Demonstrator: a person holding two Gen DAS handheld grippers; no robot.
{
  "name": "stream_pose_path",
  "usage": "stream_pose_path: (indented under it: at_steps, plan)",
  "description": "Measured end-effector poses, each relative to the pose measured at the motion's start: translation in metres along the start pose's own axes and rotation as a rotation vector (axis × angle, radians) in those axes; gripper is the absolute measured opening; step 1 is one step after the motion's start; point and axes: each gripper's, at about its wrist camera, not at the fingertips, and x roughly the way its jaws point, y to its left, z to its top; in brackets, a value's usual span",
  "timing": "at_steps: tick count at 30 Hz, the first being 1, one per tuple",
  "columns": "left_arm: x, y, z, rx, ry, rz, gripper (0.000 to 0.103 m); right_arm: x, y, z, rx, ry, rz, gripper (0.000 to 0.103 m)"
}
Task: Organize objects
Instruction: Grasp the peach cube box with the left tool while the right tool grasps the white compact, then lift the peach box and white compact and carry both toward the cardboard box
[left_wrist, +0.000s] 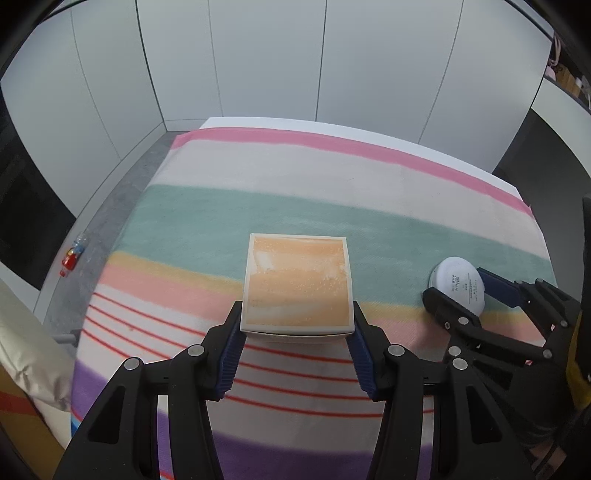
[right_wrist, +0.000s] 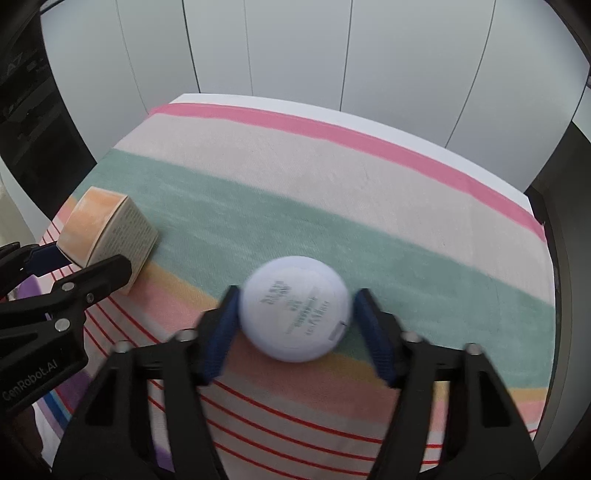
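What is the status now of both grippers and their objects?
Left hand-held gripper shut on orange box. Right hand-held gripper shut on white round case. Both over striped cloth; nothing in the way.

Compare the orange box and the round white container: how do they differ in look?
The orange box is square-cornered; the round white container is a disc. The box's top is mottled orange and unprinted; the container's face is white with dark print. Both sit between a tool's blue pads, above the striped cloth.
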Motion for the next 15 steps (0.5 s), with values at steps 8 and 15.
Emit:
stream_pose_path:
  at_steps: [8, 15]
  plan:
    - [-0.031, -0.005, -0.003, 0.015, -0.036, 0.005, 0.053, -0.028, -0.007, -0.002, 0.026, -0.008, -0.012, 0.060]
    - [-0.074, -0.012, -0.002, 0.001, -0.076, -0.022, 0.052, -0.076, -0.011, 0.001, 0.038, -0.040, -0.029, 0.060]
